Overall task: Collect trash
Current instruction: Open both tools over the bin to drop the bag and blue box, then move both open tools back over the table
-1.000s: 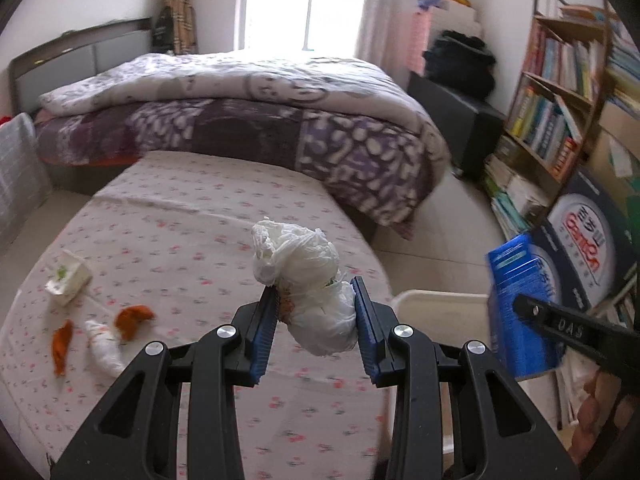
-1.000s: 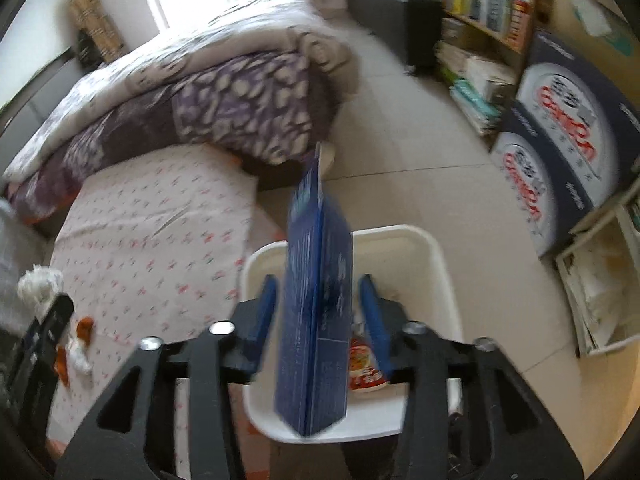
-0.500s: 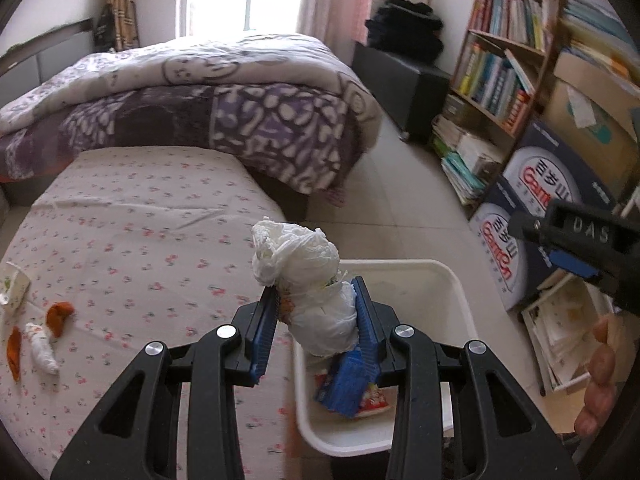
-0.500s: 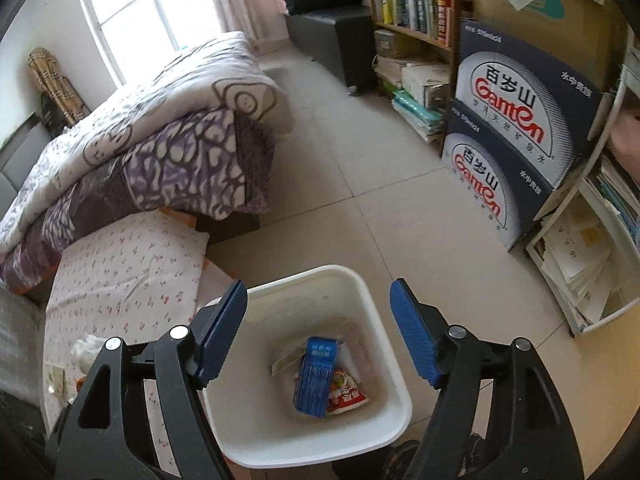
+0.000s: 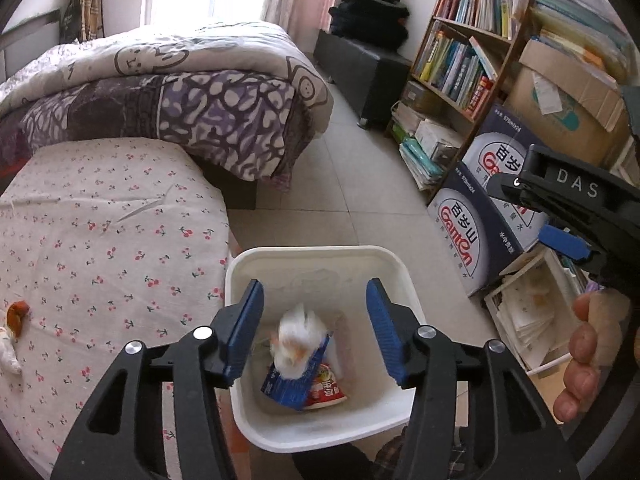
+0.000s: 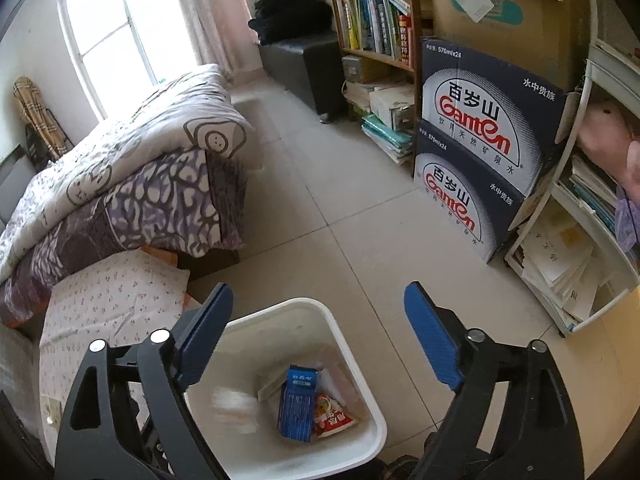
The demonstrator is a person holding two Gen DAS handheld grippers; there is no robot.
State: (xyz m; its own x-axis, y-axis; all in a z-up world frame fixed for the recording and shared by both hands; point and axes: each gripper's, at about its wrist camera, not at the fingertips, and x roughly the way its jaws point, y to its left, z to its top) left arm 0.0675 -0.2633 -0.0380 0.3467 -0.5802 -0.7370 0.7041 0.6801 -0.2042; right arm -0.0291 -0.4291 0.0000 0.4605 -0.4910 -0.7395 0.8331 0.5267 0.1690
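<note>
My left gripper (image 5: 314,332) hangs over the white bin (image 5: 320,250), its jaws opening. The crumpled white plastic bag (image 5: 296,342) is free of the pads and blurred, dropping onto the blue box (image 5: 290,386) and red wrapper (image 5: 330,390) in the bin. My right gripper (image 6: 318,340) is also above the bin (image 6: 280,310), jaws opening wide with nothing between them. Below it lie the blue box (image 6: 298,408), the red wrapper (image 6: 334,420) and a white blur of the bag (image 6: 232,404). An orange peel (image 5: 18,312) and a white tissue (image 5: 8,354) lie on the cherry-print cloth.
The cloth-covered table (image 5: 100,240) stands left of the bin, with a quilt-covered bed (image 5: 180,92) behind it. Stacked water cartons (image 6: 480,140), a bookshelf (image 5: 460,56) and a paper rack (image 6: 568,264) line the right side. Tiled floor (image 6: 340,184) lies between them. A hand (image 5: 588,352) holds the right gripper.
The left gripper swung right from over the table to over the bin and let the white bag go. The right gripper dropped the blue box into the bin and opened wider.
</note>
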